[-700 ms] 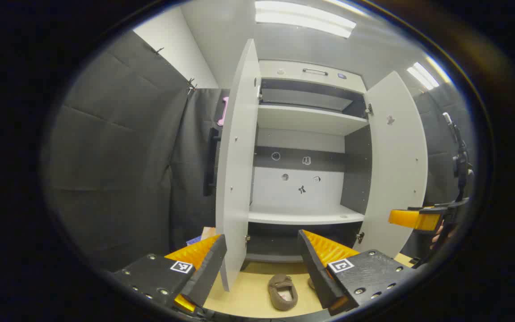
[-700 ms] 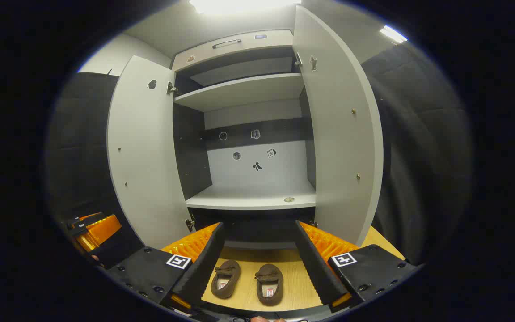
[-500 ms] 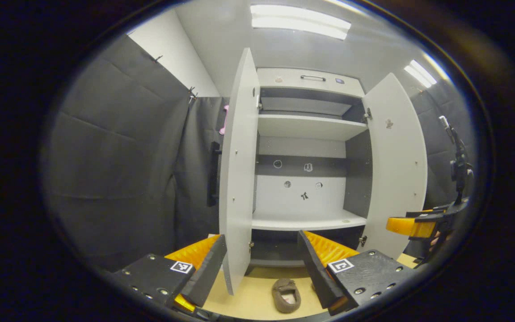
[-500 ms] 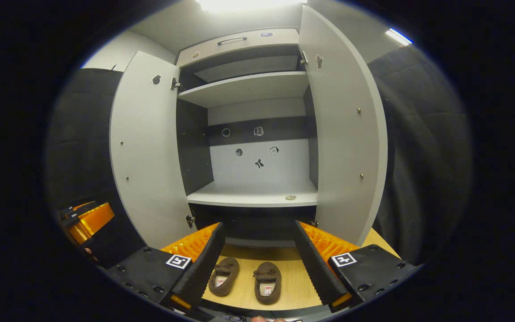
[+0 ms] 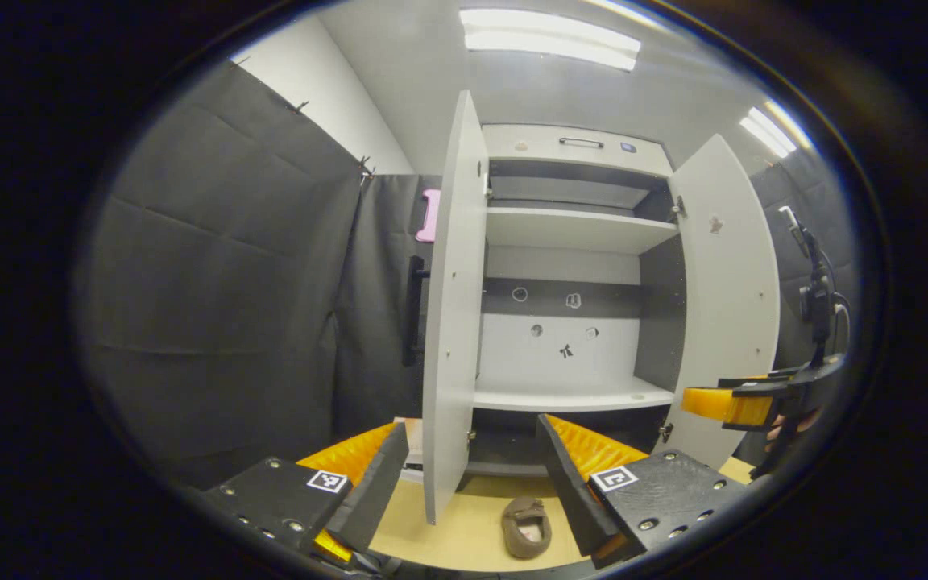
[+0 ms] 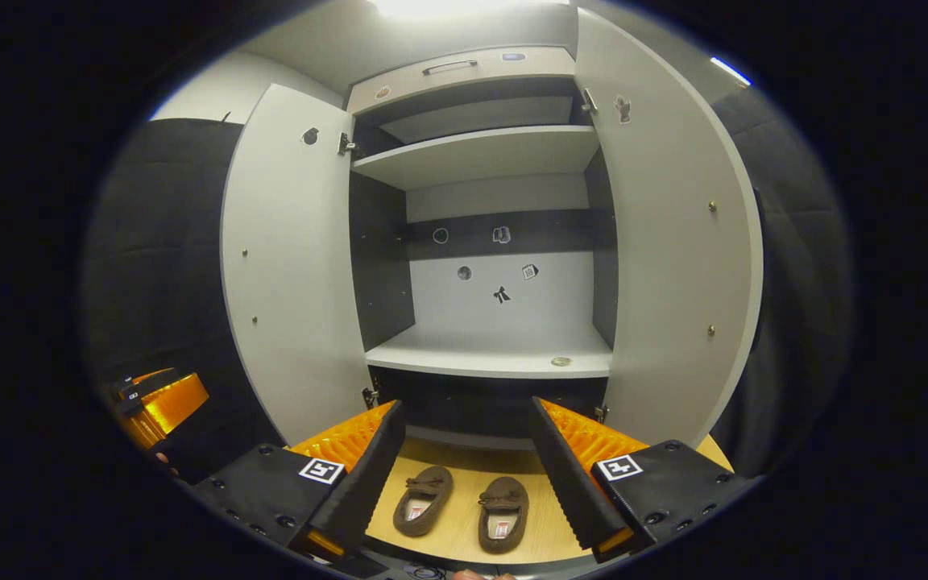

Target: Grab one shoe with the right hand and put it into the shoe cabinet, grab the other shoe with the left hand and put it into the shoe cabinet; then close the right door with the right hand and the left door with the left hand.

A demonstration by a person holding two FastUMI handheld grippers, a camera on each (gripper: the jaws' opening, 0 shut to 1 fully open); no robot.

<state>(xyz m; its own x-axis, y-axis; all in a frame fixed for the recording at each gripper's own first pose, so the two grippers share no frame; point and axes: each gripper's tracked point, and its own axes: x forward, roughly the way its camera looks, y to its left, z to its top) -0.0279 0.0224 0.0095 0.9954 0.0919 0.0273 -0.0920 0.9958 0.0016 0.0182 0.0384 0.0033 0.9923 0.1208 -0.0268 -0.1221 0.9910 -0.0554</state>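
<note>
1. The right gripper [image 6: 464,475] hangs with its fingers spread wide and nothing between them, above the wooden floor board [image 6: 456,532] in front of the shoe cabinet [image 6: 484,346].
2. In the right gripper view two brown slippers lie side by side on that board, toes toward the cabinet: the left shoe [image 6: 424,511] and the right shoe [image 6: 502,524], close together but apart, both seen in the gap between the fingers and untouched.
3. The left gripper [image 5: 472,483] is likewise spread wide and empty; the edge of the left door [image 5: 452,322] stands upright in the gap between its fingers, farther off.
4. In the left gripper view one brown shoe [image 5: 527,528] lies on the board just beside the inner face of the gripper's right-hand finger [image 5: 565,483].
5. At the right edge of the left gripper view the right gripper [image 5: 742,403] shows farther off, with part of a hand [image 5: 786,423] behind it; in the right gripper view the left gripper [image 6: 159,403] shows at the lower left.
6. Both cabinet doors stand open: the left door [image 6: 291,266] and the right door [image 6: 677,242] swing outward.
7. Inside are a lower shelf [image 6: 496,358] and an upper shelf [image 6: 476,153]; a small round thing [image 6: 561,362] lies near the front edge of the lower shelf, and small stickers [image 6: 501,294] dot the back panel.
</note>
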